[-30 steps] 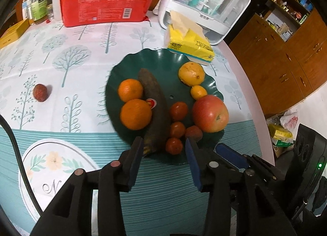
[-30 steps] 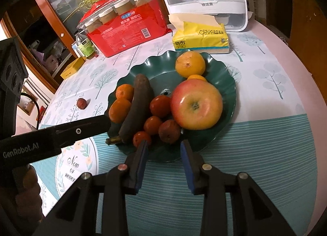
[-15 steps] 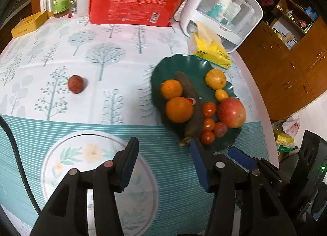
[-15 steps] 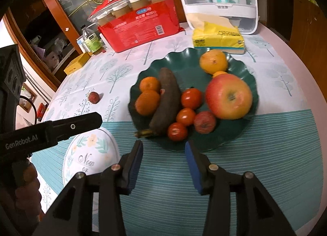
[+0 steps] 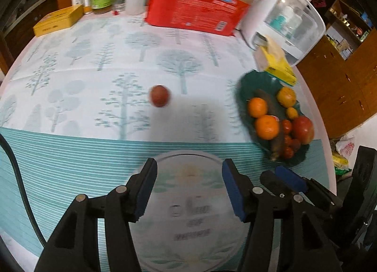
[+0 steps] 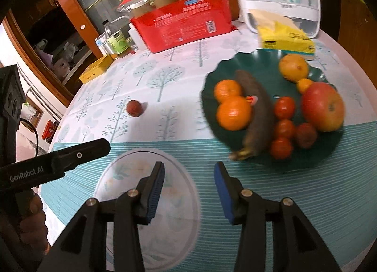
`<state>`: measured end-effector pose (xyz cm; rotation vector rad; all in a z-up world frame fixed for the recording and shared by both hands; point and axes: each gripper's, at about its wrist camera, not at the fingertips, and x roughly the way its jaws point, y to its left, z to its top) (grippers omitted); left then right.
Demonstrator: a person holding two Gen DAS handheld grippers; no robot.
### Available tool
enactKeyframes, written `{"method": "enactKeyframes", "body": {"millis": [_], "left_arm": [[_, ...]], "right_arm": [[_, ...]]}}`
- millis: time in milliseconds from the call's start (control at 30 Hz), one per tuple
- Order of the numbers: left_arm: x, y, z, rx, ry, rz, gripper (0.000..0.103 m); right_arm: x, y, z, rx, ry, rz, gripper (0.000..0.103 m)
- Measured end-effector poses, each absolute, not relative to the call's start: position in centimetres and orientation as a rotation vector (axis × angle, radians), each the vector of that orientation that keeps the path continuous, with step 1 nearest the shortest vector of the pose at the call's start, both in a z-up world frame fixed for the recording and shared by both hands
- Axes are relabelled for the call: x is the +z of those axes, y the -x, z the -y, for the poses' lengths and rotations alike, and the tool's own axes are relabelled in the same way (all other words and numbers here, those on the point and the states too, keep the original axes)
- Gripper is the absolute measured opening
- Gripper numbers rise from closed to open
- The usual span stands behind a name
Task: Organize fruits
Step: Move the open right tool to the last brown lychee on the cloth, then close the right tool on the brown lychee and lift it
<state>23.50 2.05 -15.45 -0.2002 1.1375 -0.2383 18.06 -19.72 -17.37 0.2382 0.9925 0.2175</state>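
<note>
One red fruit (image 5: 159, 99) lies alone (well apart from plate (image 5: 245, 85)).

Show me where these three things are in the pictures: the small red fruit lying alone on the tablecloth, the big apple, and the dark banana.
small red fruit (image 5: 159, 99), left wrist view, middle of its skin.
big apple (image 6: 322, 106), right wrist view, centre of its red side.
dark banana (image 6: 256, 111), right wrist view, middle of its body.

black grippers (image 5: 188, 189), blue pads (image 6: 156, 191), silver screws
</note>
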Motion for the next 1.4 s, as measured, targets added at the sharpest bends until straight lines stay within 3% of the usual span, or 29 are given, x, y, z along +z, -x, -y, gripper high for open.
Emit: {"method": "enactKeyframes", "body": {"millis": [600,1400], "left_arm": [[-16.4,-24.8,-13.8,-0.072,0.144,-1.157,0.079],[-17.8,-24.9,-18.6,-0.040,0.159,-1.182,0.079]], "right_arm": [[-16.8,-23.8,9.9,0.220,-0.150,-0.942,0.045],[-20.5,-31.3,3.9,0.198,-0.044,-0.968,0.045]]}}
